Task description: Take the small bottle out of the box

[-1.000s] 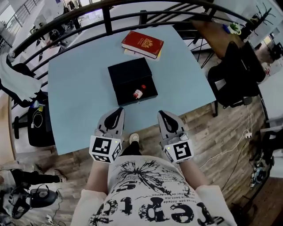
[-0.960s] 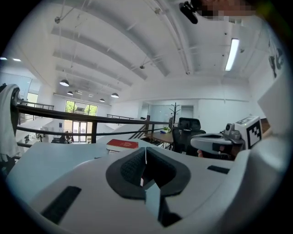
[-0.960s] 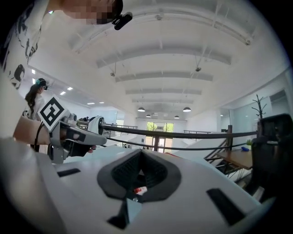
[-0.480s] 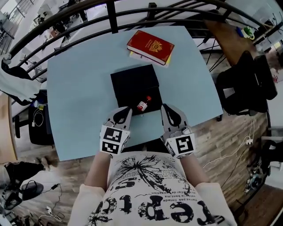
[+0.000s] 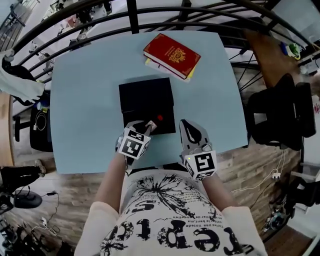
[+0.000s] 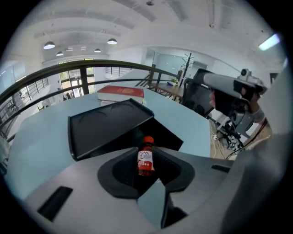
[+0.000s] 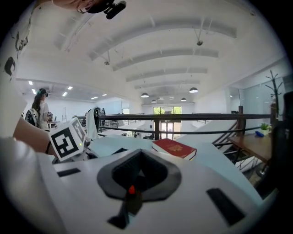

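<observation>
The black box [image 5: 142,97] lies open on the light blue table [image 5: 85,110], its lid [image 6: 107,125] tilted up on the left in the left gripper view. The small bottle [image 6: 145,157], with a red cap [image 5: 159,118] and a white label, lies in the box's near right corner. My left gripper [image 5: 148,125] reaches over the box's near edge. Its jaws are opening, a little apart, and the bottle's base sits right at their tips [image 6: 149,171], with no pad seen pressing on it. My right gripper [image 5: 186,125] rests shut just right of the box, empty [image 7: 136,176].
A red book [image 5: 171,55] lies on yellow paper at the table's far side, beyond the box. A dark railing [image 5: 132,10] curves behind the table. A black chair [image 5: 280,115] stands off the table's right edge, over wooden floor.
My left gripper has moved forward and to the right, up to the bottle at the box's near edge. The right gripper has advanced slightly beside the box.
</observation>
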`<state>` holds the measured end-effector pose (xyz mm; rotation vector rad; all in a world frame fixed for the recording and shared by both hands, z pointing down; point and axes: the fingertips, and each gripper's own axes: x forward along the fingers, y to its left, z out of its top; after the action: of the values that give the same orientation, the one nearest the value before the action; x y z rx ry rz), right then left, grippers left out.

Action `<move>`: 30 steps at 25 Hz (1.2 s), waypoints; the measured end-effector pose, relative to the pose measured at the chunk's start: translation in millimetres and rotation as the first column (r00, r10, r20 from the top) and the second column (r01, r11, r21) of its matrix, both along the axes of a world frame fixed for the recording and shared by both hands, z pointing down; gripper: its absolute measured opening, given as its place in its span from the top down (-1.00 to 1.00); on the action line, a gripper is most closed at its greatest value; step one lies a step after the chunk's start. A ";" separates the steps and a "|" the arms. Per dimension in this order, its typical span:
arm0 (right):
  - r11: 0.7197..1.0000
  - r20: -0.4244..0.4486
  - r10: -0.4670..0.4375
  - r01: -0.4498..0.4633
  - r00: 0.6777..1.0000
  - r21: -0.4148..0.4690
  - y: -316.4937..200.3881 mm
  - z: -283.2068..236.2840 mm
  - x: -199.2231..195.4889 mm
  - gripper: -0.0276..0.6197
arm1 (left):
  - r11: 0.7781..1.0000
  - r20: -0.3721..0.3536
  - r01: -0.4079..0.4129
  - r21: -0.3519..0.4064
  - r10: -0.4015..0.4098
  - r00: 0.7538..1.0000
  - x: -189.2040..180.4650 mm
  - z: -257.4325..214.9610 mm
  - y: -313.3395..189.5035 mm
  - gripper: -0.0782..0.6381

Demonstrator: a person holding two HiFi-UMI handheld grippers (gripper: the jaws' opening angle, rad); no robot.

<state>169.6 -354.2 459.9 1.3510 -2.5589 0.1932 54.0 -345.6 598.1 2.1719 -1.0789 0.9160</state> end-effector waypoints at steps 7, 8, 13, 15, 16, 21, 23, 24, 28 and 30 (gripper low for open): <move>0.999 -0.002 0.015 -0.015 1.000 -0.029 -21.7 8.5 24.6 0.88 | 0.986 0.046 -0.029 -0.166 0.037 0.998 17.3 43.2 -8.5 0.14; 0.999 0.002 0.027 -0.027 1.000 -0.038 -24.4 10.3 28.8 0.88 | 0.983 0.047 -0.027 -0.179 0.036 0.998 19.4 48.2 -9.7 0.12; 0.997 0.004 0.044 -0.044 0.999 -0.066 -32.5 18.4 42.9 0.88 | 0.976 0.105 -0.018 -0.216 0.041 0.994 22.1 69.1 -17.4 0.08; 0.996 0.001 0.046 -0.046 0.999 -0.076 -35.0 21.3 46.6 0.88 | 0.972 0.129 -0.020 -0.234 0.051 0.990 22.6 77.9 -17.4 0.07; 0.996 -0.002 0.046 -0.046 0.999 -0.080 -36.4 22.1 48.2 0.88 | 0.970 0.135 -0.017 -0.242 0.051 0.990 23.5 81.9 -17.5 0.07; 0.996 -0.010 0.042 -0.042 0.999 -0.076 -42.6 21.9 50.5 0.88 | 0.966 0.212 -0.044 -0.254 0.100 0.972 19.6 94.0 -17.9 0.11; 0.996 -0.012 0.045 -0.045 0.999 -0.073 -45.3 22.0 51.3 0.88 | 0.965 0.223 -0.058 -0.254 0.116 0.968 19.0 94.7 -18.8 0.12; 0.996 -0.012 0.047 -0.048 0.999 -0.071 -46.4 22.0 51.7 0.88 | 0.966 0.223 -0.055 -0.251 0.113 0.968 19.2 94.9 -19.5 0.12; 0.997 -0.011 0.056 -0.056 0.998 -0.061 -47.8 19.4 52.4 0.88 | 0.974 0.204 -0.026 -0.224 0.073 0.976 18.6 94.8 -22.3 0.13; 0.997 -0.013 0.056 -0.057 0.998 -0.055 -46.7 17.8 52.3 0.88 | 0.974 0.195 -0.024 -0.226 0.070 0.978 18.7 95.2 -21.4 0.13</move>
<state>222.0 -400.9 477.7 1.4013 -2.4888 0.2635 72.7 -367.1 693.4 1.9595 -0.9676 1.2399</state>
